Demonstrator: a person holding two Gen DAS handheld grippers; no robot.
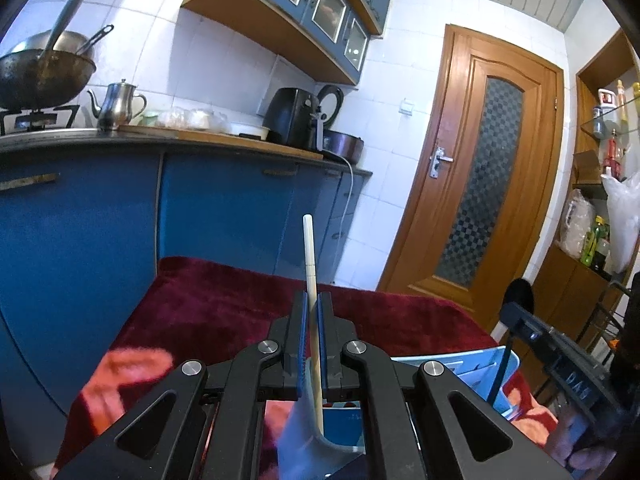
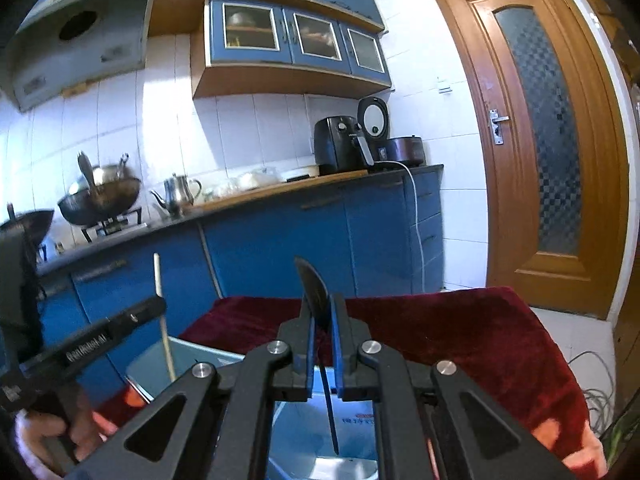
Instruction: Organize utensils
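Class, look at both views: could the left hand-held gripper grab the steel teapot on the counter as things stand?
Probably not: the left hand-held gripper is shut on a chopstick, and the teapot stands far off across the counter.

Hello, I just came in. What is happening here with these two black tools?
A person holds a gripper in each hand and is sorting utensils. The left gripper is closed on a cream-handled utensil whose handle points upward. The right gripper is closed on a dark utensil, with its thin handle hanging downward. Both are held above a light blue container that sits on a table covered with a dark red cloth. Neither utensil has been released yet.
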